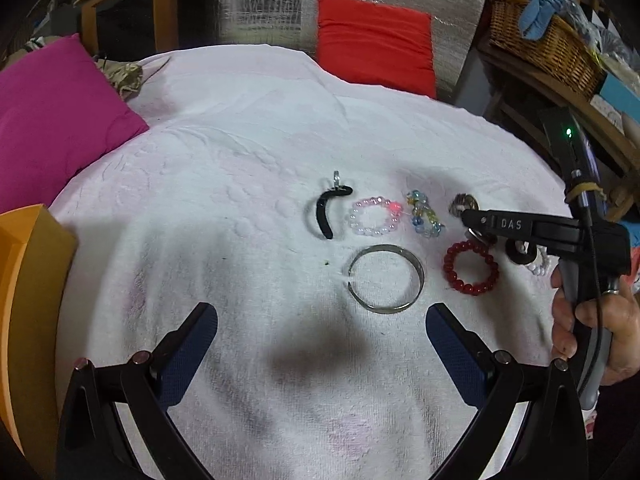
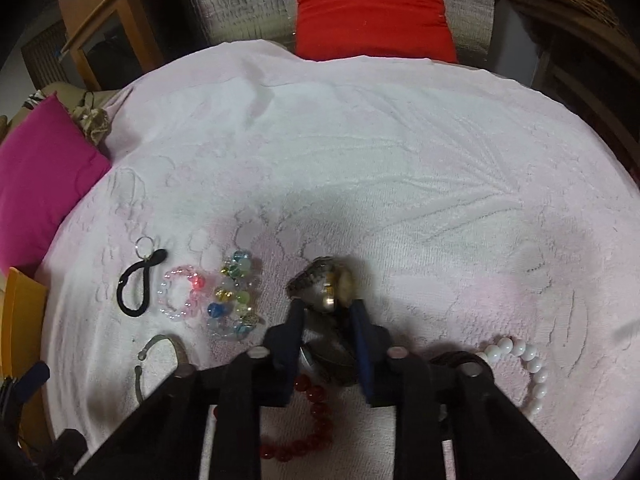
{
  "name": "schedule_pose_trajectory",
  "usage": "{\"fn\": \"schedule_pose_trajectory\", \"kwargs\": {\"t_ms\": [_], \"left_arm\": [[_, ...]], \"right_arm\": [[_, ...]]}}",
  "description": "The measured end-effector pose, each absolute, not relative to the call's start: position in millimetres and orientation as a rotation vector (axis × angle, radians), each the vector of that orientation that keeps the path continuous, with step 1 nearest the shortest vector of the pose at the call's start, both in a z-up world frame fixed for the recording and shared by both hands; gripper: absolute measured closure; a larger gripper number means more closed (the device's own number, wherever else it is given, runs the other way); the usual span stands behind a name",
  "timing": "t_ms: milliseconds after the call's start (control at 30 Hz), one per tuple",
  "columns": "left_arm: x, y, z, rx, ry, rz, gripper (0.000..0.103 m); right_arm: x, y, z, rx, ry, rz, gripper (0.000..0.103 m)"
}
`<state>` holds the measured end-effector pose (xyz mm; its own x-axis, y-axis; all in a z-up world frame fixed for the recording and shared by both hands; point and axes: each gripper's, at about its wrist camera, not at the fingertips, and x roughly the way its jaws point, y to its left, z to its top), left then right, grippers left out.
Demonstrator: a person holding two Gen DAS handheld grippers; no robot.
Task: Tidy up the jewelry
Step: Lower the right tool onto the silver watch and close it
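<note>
Covering the surface, a white towel (image 1: pixel 248 152) meets cushions (image 1: pixel 372 40).

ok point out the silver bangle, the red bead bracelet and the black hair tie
silver bangle (image 1: pixel 416 280), left wrist view, on the right side of its metal band
red bead bracelet (image 1: pixel 450 271), left wrist view, on the beads at its left
black hair tie (image 2: pixel 125 300), right wrist view, on the lower left of its loop

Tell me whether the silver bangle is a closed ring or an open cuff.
Open cuff. The silver bangle lies flat on the white towel, with a gap in its band on the side toward the orange box.
</note>
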<state>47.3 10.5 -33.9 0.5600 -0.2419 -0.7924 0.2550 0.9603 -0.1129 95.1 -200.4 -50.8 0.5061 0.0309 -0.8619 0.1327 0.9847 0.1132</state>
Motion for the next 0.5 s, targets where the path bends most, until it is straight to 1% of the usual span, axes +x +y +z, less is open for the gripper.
{"fn": "schedule_pose_trajectory", "kwargs": {"t_ms": [67,500], "left_arm": [[49,7,-37,0.018,0.949,-0.303,0.000],[61,-15,-48,-0.012,0.966,-0.339,0.000]], "right_arm": [[93,-204,-50,0.190,1.026,-0.061,0.091],[58,-213,-13,0.277,0.893,-0.038,0.091]]}}
